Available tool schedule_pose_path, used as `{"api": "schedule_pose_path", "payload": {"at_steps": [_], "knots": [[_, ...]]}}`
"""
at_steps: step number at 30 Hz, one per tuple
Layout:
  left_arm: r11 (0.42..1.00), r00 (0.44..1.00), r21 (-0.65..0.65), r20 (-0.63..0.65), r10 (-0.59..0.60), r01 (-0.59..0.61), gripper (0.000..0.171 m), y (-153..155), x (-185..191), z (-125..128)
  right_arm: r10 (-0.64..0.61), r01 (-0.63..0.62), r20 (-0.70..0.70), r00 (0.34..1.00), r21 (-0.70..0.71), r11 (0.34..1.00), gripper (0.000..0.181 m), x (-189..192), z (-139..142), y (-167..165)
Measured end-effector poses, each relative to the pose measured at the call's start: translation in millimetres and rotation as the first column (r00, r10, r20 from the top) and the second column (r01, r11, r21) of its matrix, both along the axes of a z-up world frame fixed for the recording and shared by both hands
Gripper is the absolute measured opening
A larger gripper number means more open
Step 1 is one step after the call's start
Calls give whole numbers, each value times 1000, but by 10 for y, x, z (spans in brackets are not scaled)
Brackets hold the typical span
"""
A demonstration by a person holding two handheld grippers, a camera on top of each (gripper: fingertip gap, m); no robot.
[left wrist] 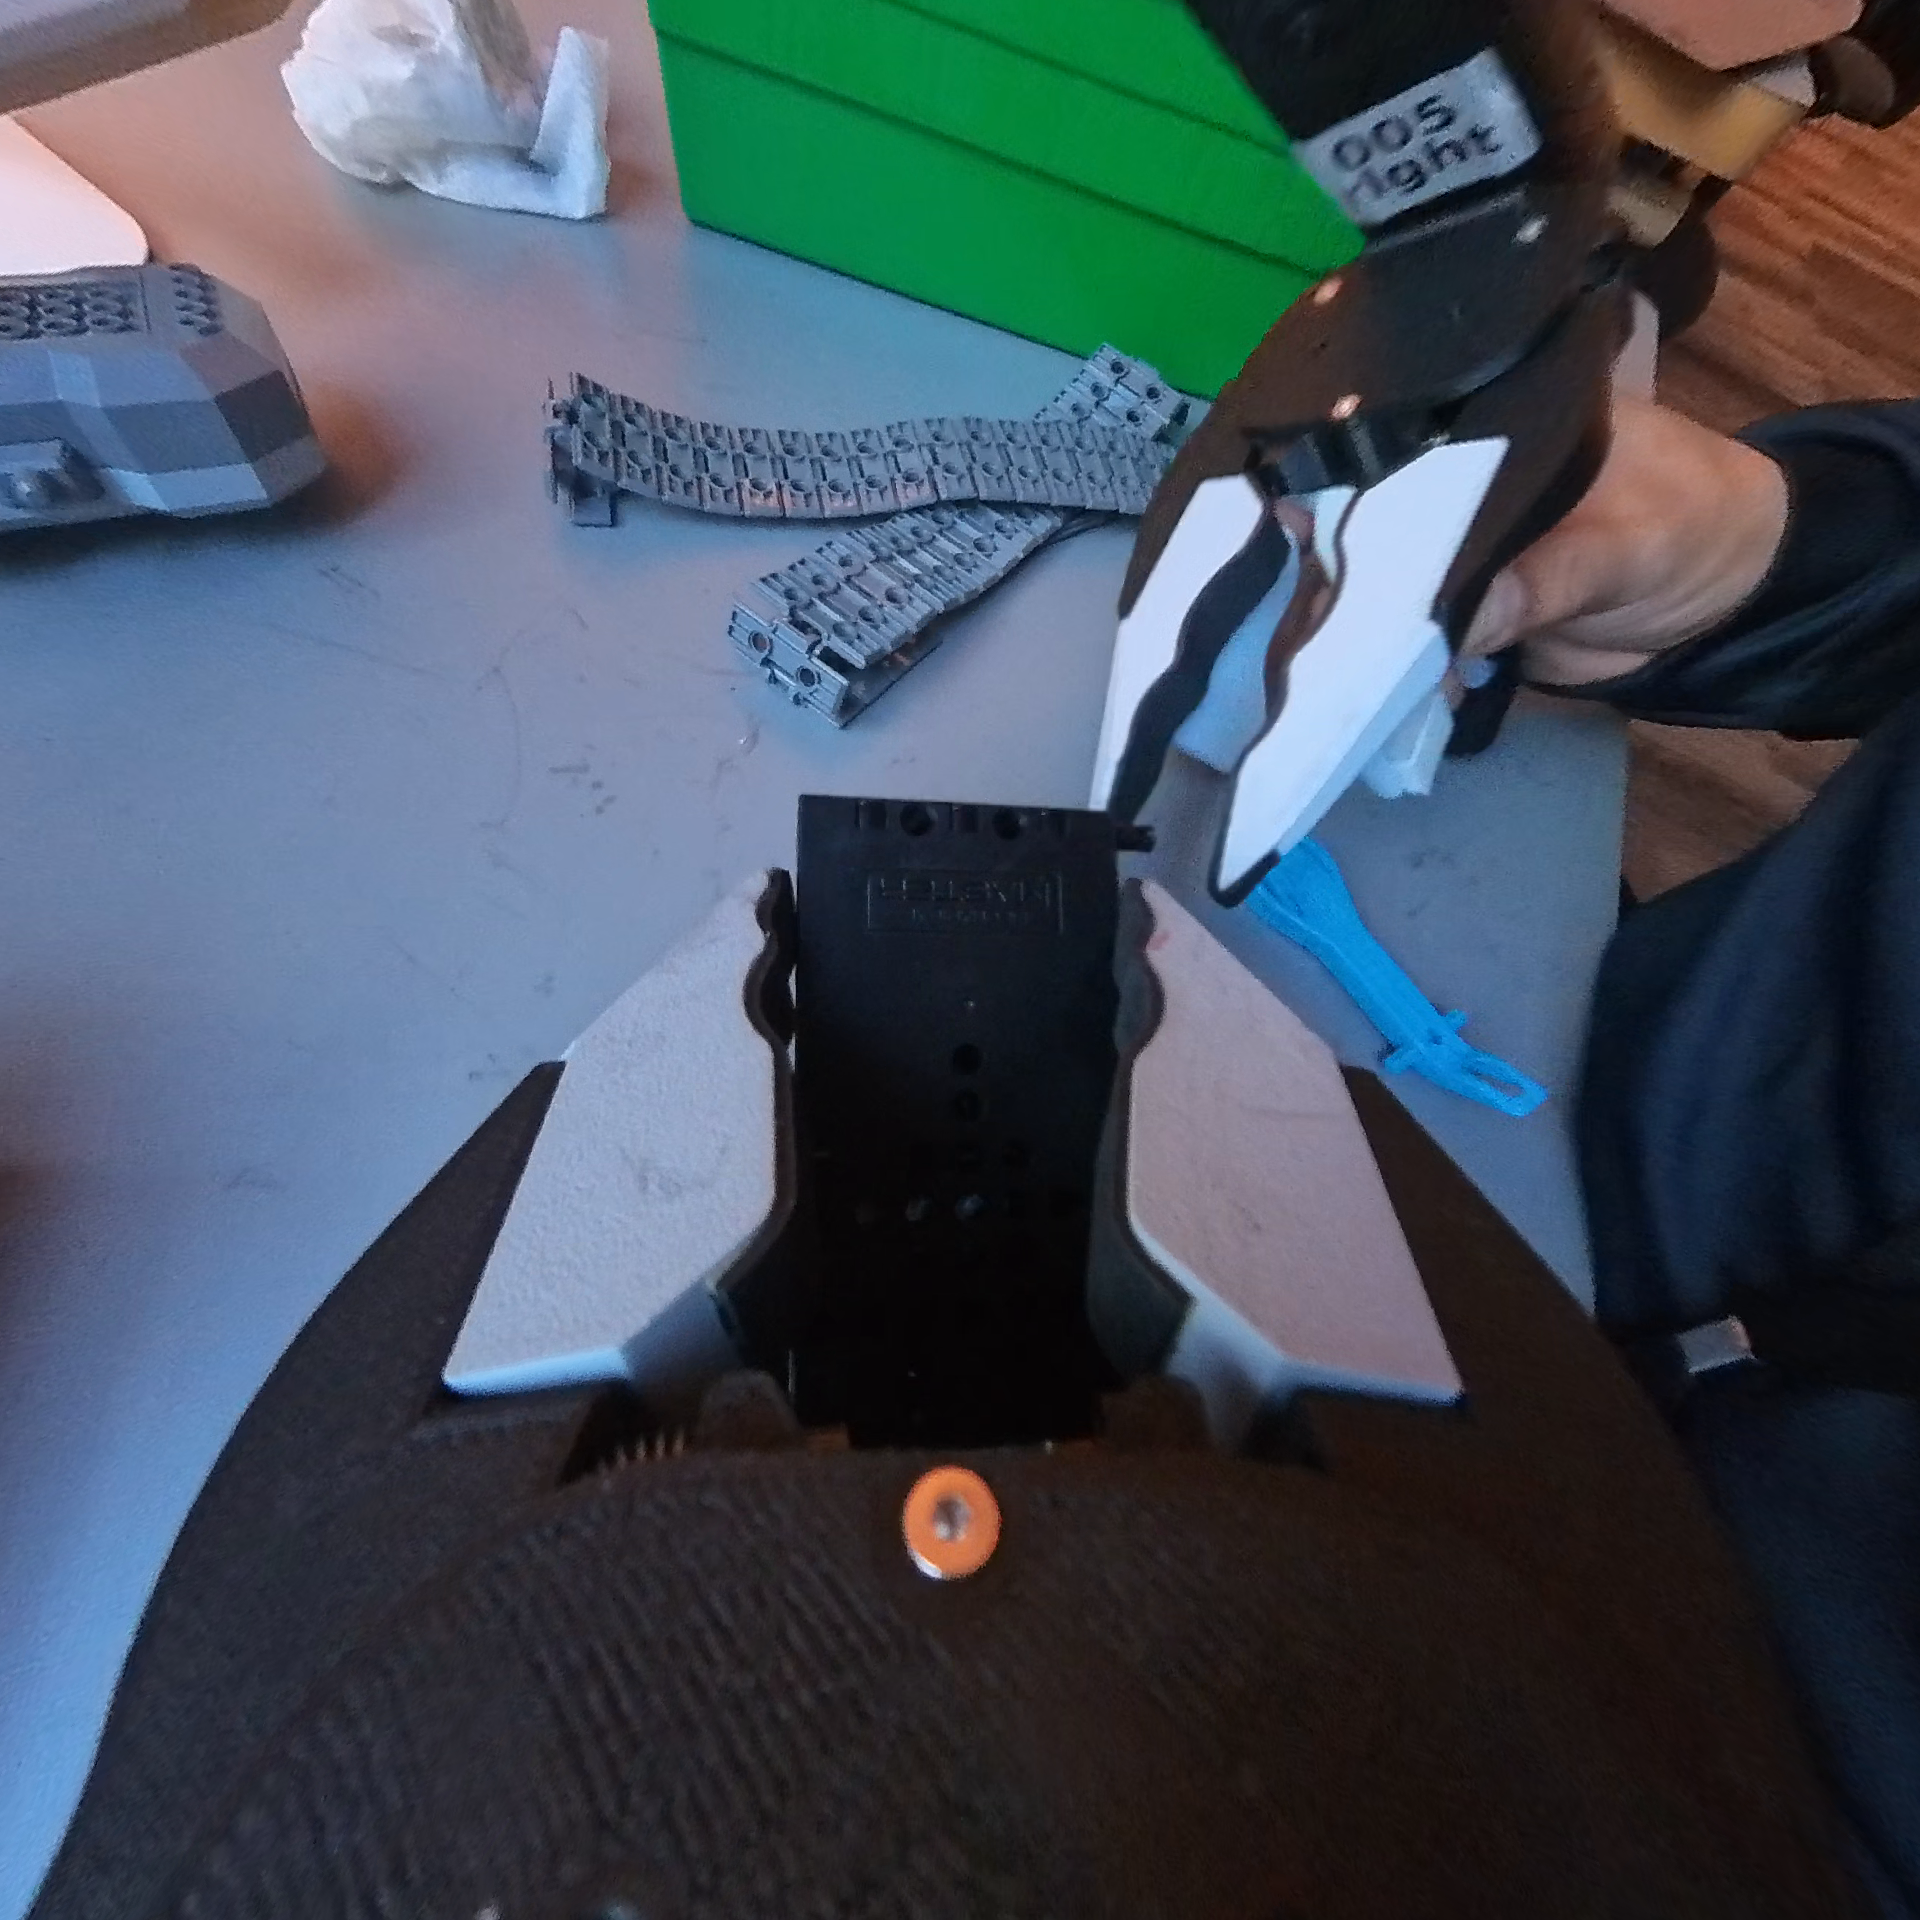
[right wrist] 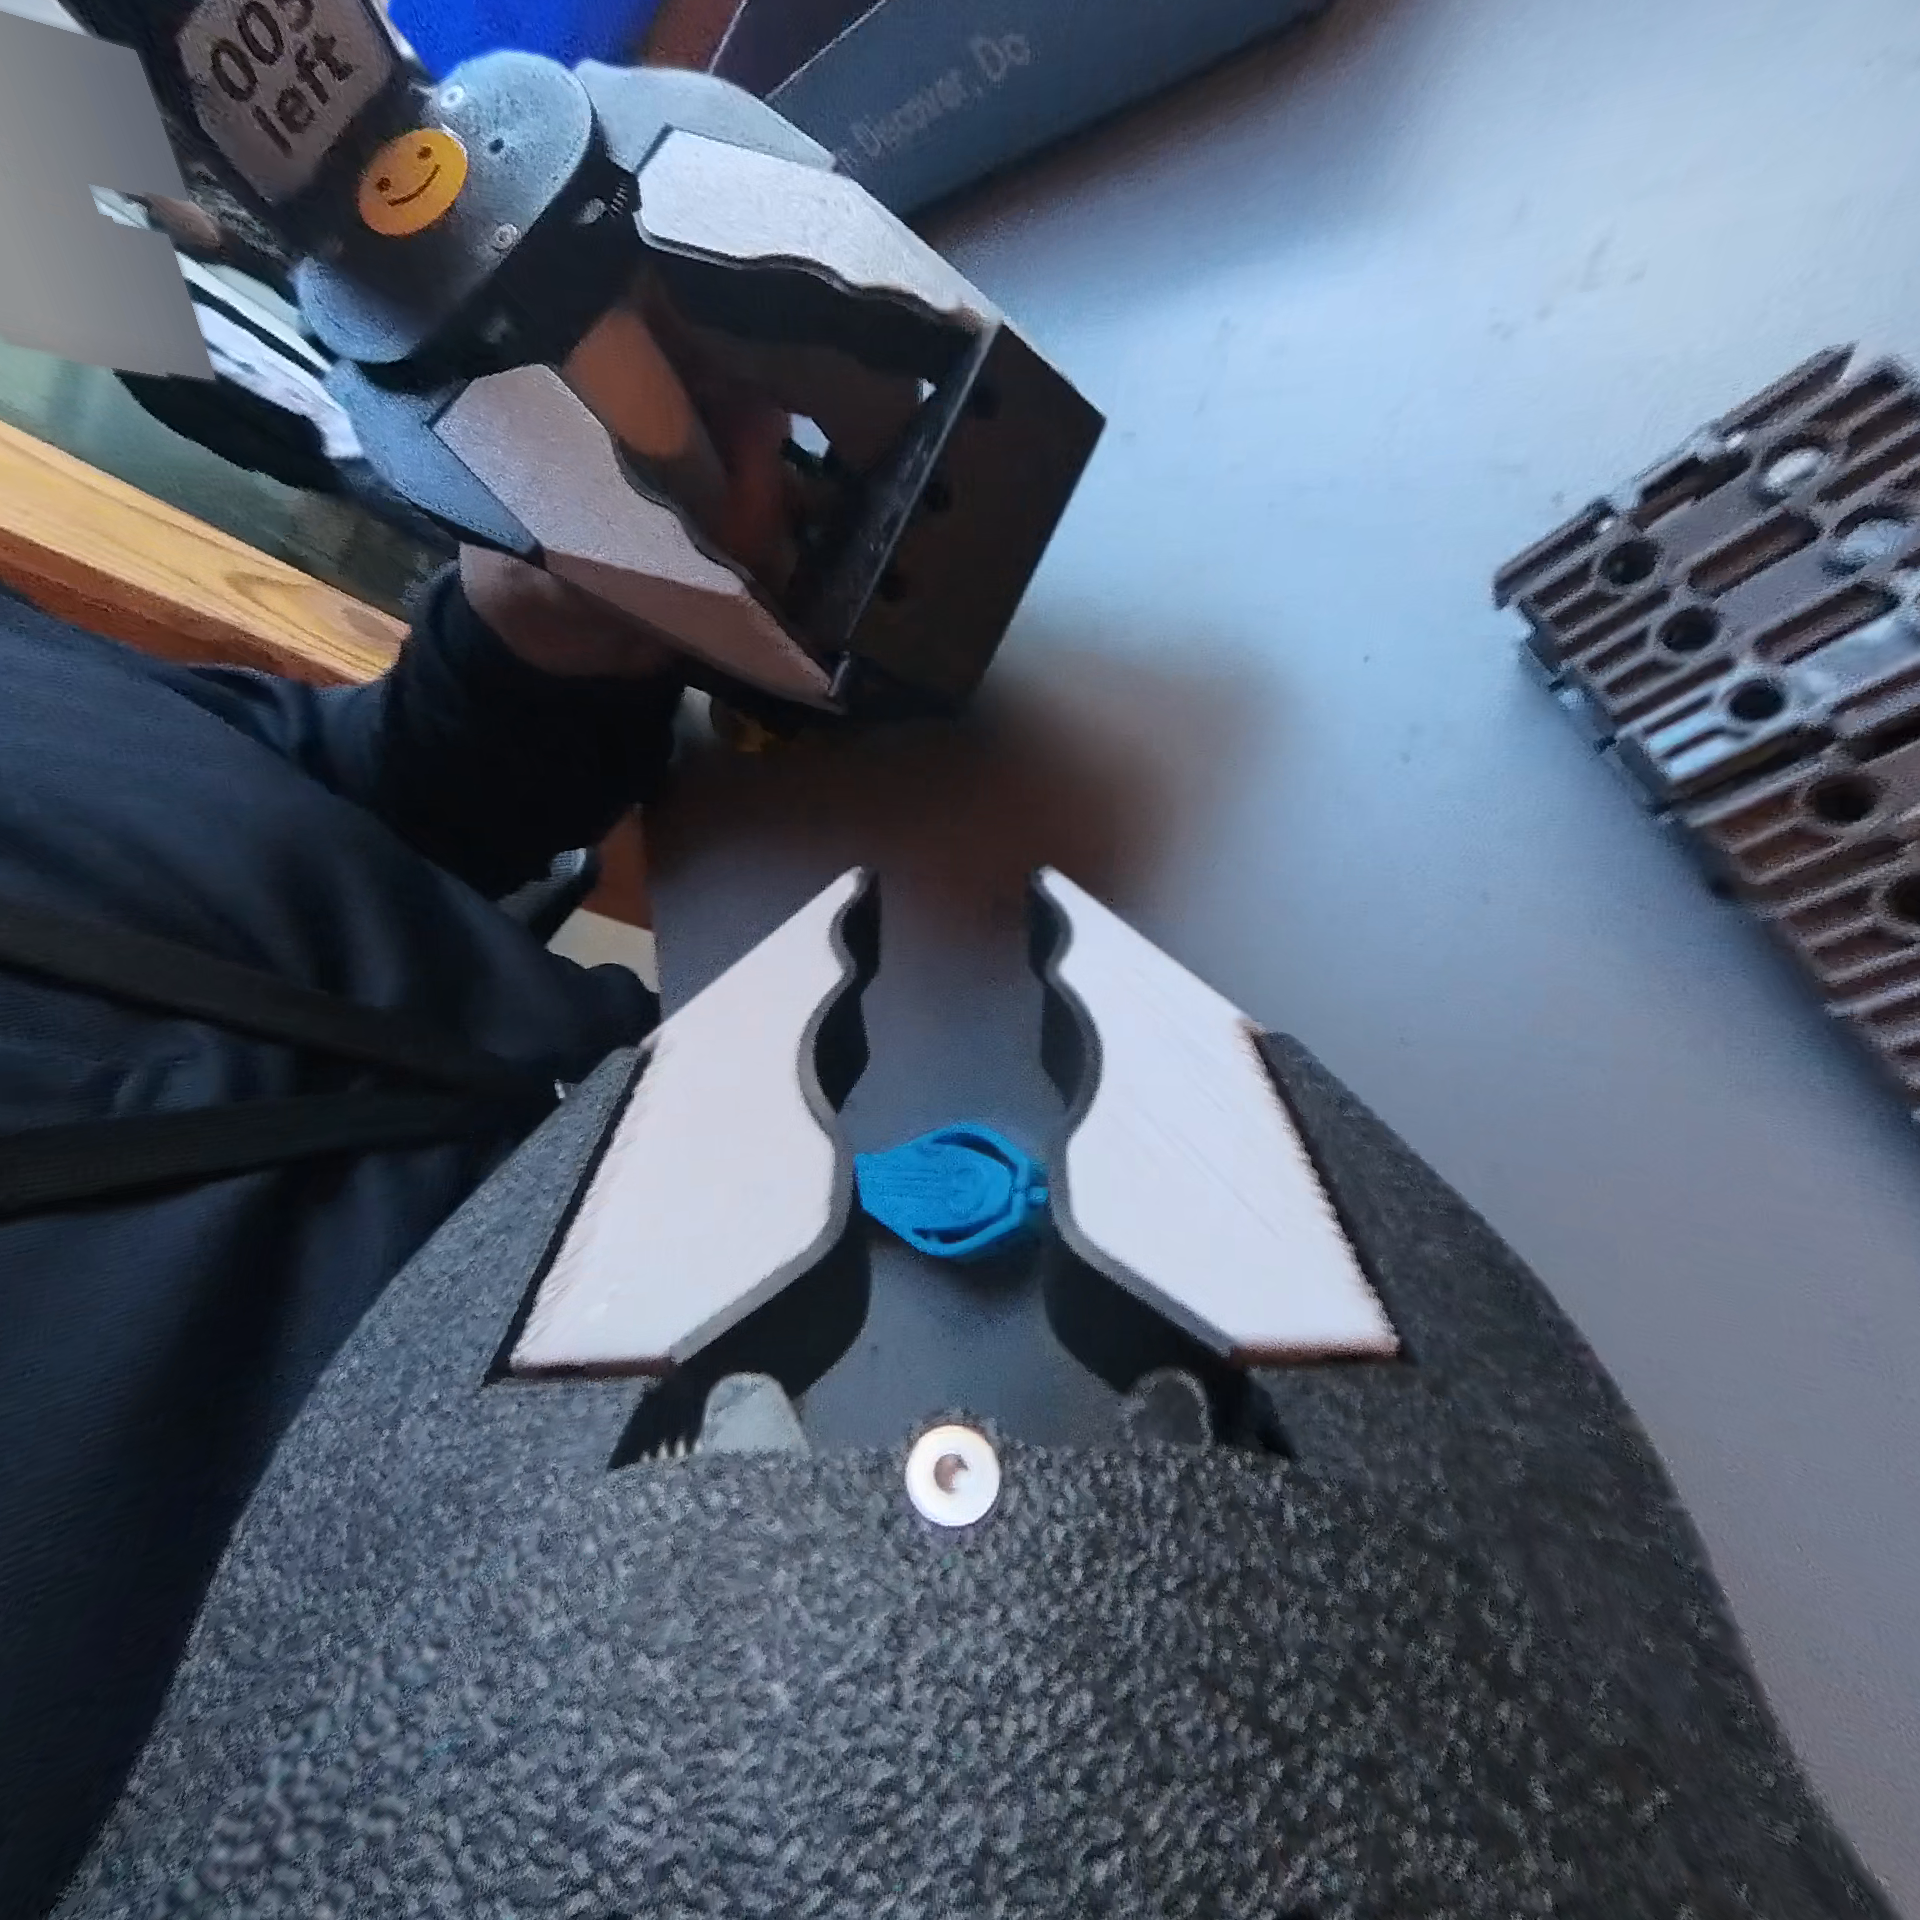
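Observation:
My left gripper is shut on a black rectangular block with small holes, held just above the grey table. In the right wrist view the left gripper shows at upper left with the black block between its fingers. My right gripper is open, tips down on the table. A small blue plastic tool lies on the table between its fingers. In the left wrist view the right gripper stands just right of the block, over one end of the blue tool.
Two grey linked track strips lie mid-table; one shows in the right wrist view. A green box stands behind them. A grey faceted shell and crumpled white packing sit at far left. A person's dark sleeve borders the right. Measured from the fingertips, the grey faceted shell is 15 cm or so from the left gripper and 25 cm from the right.

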State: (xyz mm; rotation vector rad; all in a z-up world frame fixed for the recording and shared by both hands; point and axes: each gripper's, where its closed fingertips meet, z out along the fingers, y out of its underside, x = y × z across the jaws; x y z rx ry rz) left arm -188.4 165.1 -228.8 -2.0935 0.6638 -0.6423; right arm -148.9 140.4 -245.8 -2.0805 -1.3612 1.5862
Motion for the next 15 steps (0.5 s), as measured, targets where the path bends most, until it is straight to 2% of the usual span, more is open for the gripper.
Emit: {"api": "schedule_pose_path", "payload": {"at_steps": [5,7,9,10,12,15], "knots": [[1000,1000,-19,-22,-14,13,61,-9,28,-38,-9,26,-83,996,203,979,30,-13,154,17],[999,999,4,-20,-36,36,61,-28,63,-15,-20,63,-105,994,427,902,31,21,230,84],[998,998,23,-18,-55,56,61,-52,104,6,-53,118,-123,991,618,777,31,54,286,180],[997,997,26,-16,-72,73,61,-70,135,15,-62,135,-136,989,635,761,26,66,299,188],[992,994,60,-22,-107,109,61,-101,197,53,-38,124,-166,985,546,829,27,56,354,128],[983,989,113,-59,-139,145,61,-137,248,93,-45,133,-204,978,444,886,60,63,510,222]]}}
